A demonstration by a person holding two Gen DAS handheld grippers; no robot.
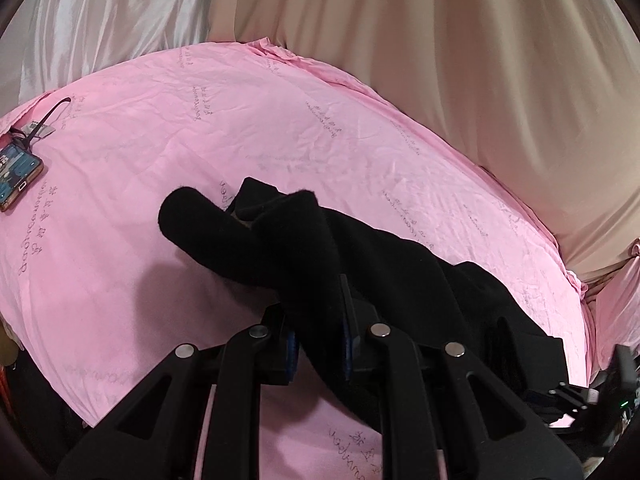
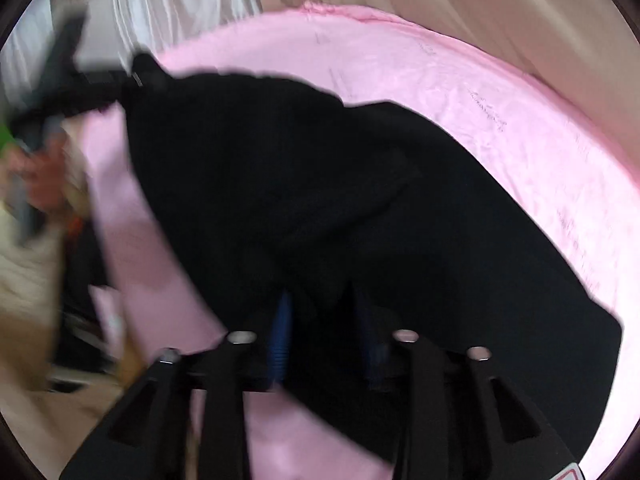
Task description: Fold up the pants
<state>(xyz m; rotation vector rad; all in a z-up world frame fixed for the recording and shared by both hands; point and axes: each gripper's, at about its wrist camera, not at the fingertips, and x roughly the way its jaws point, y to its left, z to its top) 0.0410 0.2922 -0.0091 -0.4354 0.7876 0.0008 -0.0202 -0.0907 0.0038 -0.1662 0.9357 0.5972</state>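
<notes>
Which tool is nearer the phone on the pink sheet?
Left. The left tool, shut on the black pants, has the phone ahead to its left. The right tool sits farther along the pants; its view lacks the phone.

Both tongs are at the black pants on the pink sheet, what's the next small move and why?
Probably draw the two tongs apart to pull the black pants flat. The left tongs are shut on a bunched fold lifted above the pink sheet, and the cloth sags in wrinkles toward the right tongs, which have fabric between them; the blur hides whether they grip it.
</notes>
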